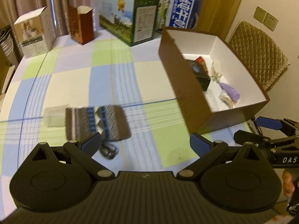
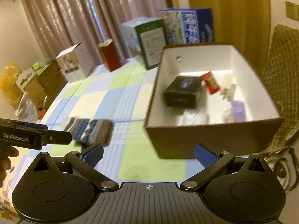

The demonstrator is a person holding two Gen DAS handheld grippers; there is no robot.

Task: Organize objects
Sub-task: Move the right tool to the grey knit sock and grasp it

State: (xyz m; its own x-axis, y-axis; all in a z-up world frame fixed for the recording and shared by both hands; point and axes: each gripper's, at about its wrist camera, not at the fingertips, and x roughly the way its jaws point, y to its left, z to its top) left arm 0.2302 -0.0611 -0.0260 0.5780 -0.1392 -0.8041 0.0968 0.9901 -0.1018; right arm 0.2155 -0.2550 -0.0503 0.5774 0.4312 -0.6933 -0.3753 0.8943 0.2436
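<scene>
A brown storage box (image 1: 179, 85) with a white inside stands on the checked tablecloth at the right; it also shows in the right wrist view (image 2: 186, 141). In it lie a black box (image 2: 182, 92), a red packet (image 2: 211, 83), a purple item (image 1: 230, 91) and small white things. A brown, grey and blue striped pouch (image 1: 97, 123) lies on the cloth, left of the box, beside a clear plastic piece (image 1: 54, 116). My left gripper (image 1: 145, 145) is open and empty just short of the pouch. My right gripper (image 2: 148, 154) is open and empty in front of the box.
Cartons stand along the far table edge: a white one (image 1: 34, 32), a red-brown one (image 1: 81, 24), a green-blue one (image 1: 129, 16) and a blue milk carton (image 1: 179, 13). A quilted chair (image 1: 259, 54) is behind the box. Boxes and bags (image 2: 37, 82) sit left of the table.
</scene>
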